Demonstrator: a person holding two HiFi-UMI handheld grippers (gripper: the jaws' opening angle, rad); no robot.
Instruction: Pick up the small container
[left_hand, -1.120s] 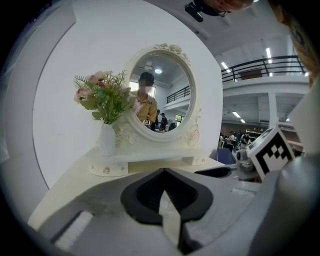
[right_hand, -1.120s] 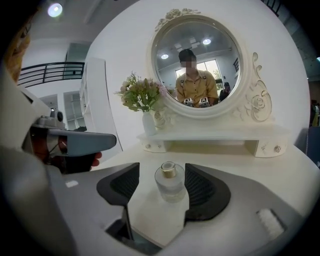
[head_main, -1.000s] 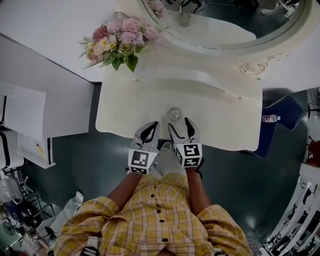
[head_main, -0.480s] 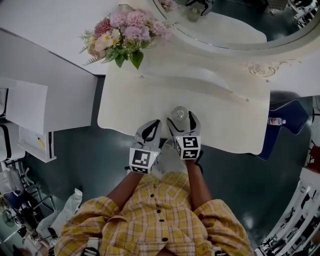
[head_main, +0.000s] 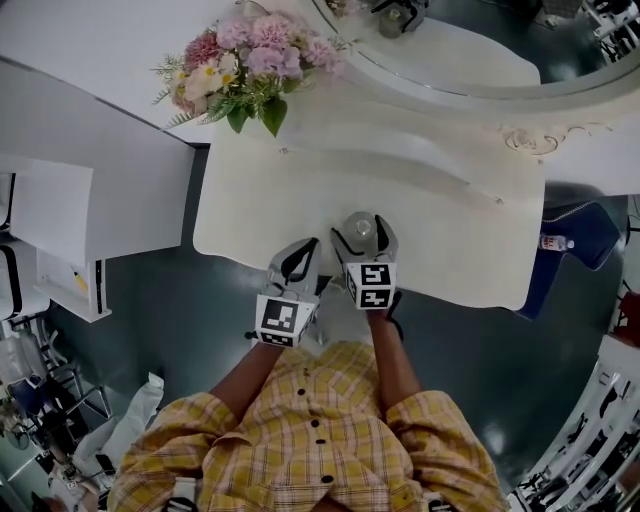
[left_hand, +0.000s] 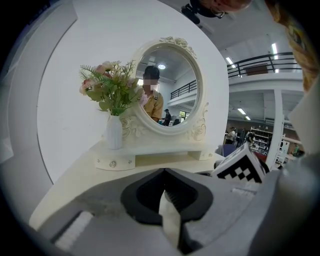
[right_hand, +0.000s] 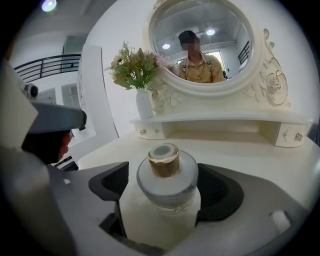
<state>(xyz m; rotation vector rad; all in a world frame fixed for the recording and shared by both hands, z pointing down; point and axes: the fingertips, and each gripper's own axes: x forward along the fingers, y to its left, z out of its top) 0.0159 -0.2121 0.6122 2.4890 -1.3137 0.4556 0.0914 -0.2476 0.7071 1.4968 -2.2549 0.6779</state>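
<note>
The small container (head_main: 359, 226) is a squat frosted-glass bottle with a gold collar, standing upright near the front edge of the cream dressing table (head_main: 450, 235). My right gripper (head_main: 361, 236) reaches over that edge; its jaws are opening and stand on either side of the bottle. In the right gripper view the container (right_hand: 167, 184) sits deep between the dark pads (right_hand: 220, 192), with a gap on its left side. My left gripper (head_main: 299, 260) hovers beside it at the table's front edge, jaws shut and empty (left_hand: 165, 192).
A vase of pink flowers (head_main: 245, 65) stands at the back left of the table. An oval mirror (head_main: 450, 55) on a raised shelf fills the back. A white cabinet (head_main: 60, 225) lies to the left, and a water bottle (head_main: 553, 242) rests on a blue seat at right.
My right gripper has moved forward over the table's edge until its jaws straddle the container, and they have spread wider. The left gripper has stayed by the edge.
</note>
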